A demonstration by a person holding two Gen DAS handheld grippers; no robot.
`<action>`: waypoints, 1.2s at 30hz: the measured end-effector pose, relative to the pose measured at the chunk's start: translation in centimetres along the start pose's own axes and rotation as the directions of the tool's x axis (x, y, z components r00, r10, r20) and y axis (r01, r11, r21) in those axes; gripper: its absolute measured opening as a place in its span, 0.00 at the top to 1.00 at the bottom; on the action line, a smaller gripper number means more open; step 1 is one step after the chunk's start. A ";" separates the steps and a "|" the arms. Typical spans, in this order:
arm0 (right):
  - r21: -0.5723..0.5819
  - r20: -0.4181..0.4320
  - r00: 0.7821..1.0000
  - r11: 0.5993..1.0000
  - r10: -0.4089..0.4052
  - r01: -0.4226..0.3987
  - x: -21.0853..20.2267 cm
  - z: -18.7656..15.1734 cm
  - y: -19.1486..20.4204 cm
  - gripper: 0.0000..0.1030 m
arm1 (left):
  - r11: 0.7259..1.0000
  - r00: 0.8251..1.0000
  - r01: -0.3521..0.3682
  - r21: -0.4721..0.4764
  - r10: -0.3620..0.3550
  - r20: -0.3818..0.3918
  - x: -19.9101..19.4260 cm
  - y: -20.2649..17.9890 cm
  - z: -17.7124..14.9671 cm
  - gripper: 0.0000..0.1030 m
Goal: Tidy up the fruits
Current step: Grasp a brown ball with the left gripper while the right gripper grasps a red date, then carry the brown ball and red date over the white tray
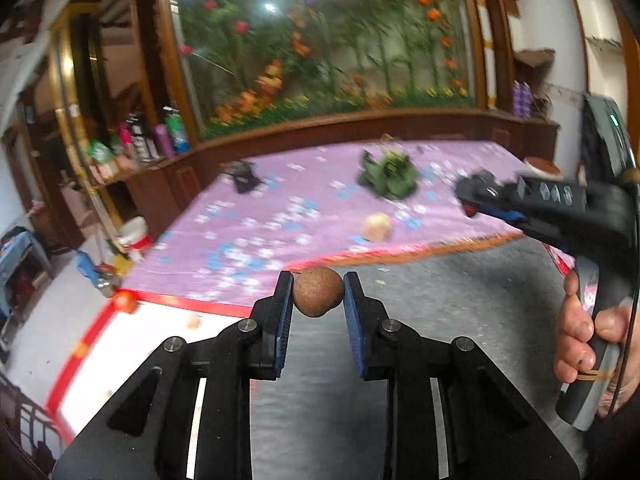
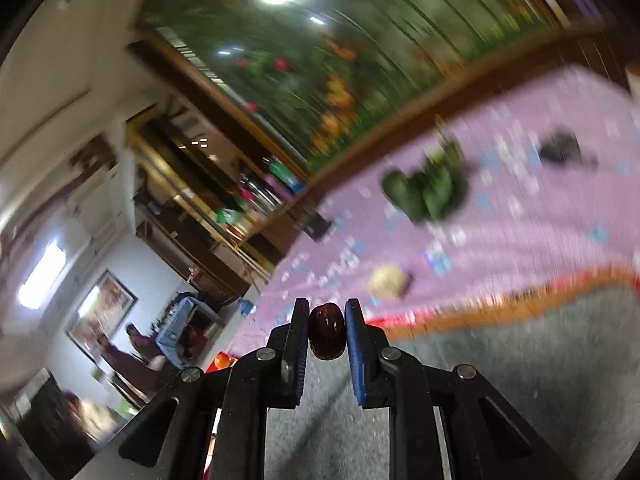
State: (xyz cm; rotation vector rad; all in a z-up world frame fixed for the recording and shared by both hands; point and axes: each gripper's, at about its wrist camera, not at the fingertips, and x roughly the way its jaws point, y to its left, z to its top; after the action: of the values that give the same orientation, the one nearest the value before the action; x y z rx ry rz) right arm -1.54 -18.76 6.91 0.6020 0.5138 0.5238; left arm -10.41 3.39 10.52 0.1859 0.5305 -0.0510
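Left wrist view: the left gripper (image 1: 318, 294) has its jaws clamped on a round brown fruit (image 1: 318, 292), held above the grey floor, with a pale fruit (image 1: 377, 227) lying on the purple bedspread (image 1: 256, 236) beyond. Right wrist view: the right gripper (image 2: 327, 334) pinches a dark red fruit (image 2: 327, 335) between its jaws, green bundle (image 2: 428, 188) blurred on the bedspread behind.

Bed with purple patterned sheet (image 1: 248, 240): green bundle (image 1: 387, 178), pale round fruit (image 1: 377, 227), dark item (image 1: 243, 176) lying well apart.
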 end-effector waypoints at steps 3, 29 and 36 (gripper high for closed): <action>-0.062 -0.003 0.999 0.998 -0.032 0.032 0.2 -0.9 1.1 0.83 | 0.998 0.999 -0.039 -0.045 0.040 0.035 -2.0 2.9 0.0 0.76; -0.151 -0.226 0.952 0.958 0.205 -0.242 5.8 -12.2 20.7 0.83 | 0.945 0.985 -0.147 -0.291 0.167 0.045 -5.4 17.3 -5.4 0.76; -0.182 -0.294 0.936 0.950 0.193 -0.253 8.6 -14.5 22.0 0.83 | 0.937 0.985 -0.158 -0.311 0.170 0.012 -4.4 19.1 -6.4 0.76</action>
State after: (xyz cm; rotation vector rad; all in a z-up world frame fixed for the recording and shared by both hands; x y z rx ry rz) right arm -10.34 7.49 8.20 0.3800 0.6427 0.8778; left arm -15.58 23.38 10.43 -0.0781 0.4753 0.1912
